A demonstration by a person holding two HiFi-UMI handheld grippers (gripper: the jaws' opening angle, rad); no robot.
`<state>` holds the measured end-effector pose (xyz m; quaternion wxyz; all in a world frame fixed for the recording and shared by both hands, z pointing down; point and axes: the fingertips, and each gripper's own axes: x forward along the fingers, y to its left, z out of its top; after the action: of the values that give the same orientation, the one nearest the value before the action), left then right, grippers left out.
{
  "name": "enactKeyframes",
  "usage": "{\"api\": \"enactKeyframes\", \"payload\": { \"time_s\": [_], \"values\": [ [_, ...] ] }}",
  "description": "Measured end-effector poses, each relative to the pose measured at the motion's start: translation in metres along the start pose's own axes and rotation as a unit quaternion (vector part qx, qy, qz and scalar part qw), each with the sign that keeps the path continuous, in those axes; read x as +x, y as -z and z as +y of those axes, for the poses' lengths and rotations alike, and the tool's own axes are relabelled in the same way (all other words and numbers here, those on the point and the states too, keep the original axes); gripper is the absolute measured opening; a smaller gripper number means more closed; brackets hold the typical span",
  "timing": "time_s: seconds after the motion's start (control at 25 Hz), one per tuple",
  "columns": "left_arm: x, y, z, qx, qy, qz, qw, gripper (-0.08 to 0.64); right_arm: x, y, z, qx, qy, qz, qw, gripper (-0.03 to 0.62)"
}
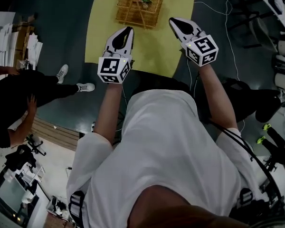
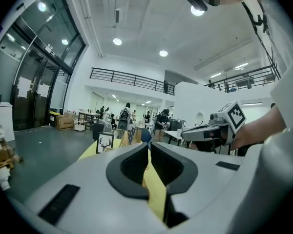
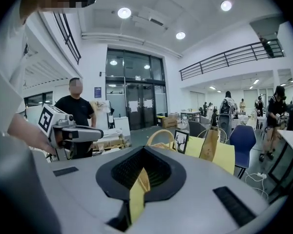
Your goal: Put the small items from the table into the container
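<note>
A wicker basket [image 1: 131, 14] stands on the yellow table [image 1: 100, 42], with a small green item [image 1: 144, 1] inside it. My left gripper [image 1: 128, 29] hovers over the table's near part, just short of the basket. Its jaws are shut with nothing between them [image 2: 149, 144]. My right gripper [image 1: 172, 21] is raised to the right of the basket, shut and empty [image 3: 144, 148]. The basket's handle [image 3: 161, 134] shows beyond the right jaws. Each gripper appears in the other's view: the right gripper [image 2: 184, 136] and the left gripper [image 3: 100, 133].
A small framed deer picture [image 3: 180, 141] and a brown paper bag [image 3: 210, 143] stand on the table's far side, with a blue chair [image 3: 241, 140] behind. A person in black [image 1: 19, 94] stands on the floor to the left. Cables [image 1: 213, 8] lie right of the table.
</note>
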<state>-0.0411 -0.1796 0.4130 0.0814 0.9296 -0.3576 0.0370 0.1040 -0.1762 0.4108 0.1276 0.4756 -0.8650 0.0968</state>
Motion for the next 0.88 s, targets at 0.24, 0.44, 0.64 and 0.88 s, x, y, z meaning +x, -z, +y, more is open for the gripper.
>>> {"api": "enactKeyframes", "payload": {
  "time_s": [0.24, 0.44, 0.64, 0.88],
  "values": [
    [-0.013, 0.007, -0.041, -0.003, -0.007, -0.003, 1.0, 0.009, -0.051, 0.008, 0.014, 0.006, -0.009, -0.023, 1.0, 0.015],
    [-0.036, 0.008, -0.091, -0.013, -0.019, -0.003, 0.9997, 0.009, -0.103, 0.02, 0.026, 0.004, -0.011, -0.03, 0.999, 0.015],
    [-0.08, 0.013, -0.154, -0.019, -0.034, -0.013, 0.9992, 0.008, -0.168, 0.045, 0.057, -0.003, -0.023, -0.031, 0.999, 0.015],
    [-0.142, 0.005, -0.216, -0.03, -0.056, -0.014, 0.9978, 0.008, -0.241, 0.049, 0.096, 0.0, -0.035, -0.032, 0.999, 0.015]
  ]
}}
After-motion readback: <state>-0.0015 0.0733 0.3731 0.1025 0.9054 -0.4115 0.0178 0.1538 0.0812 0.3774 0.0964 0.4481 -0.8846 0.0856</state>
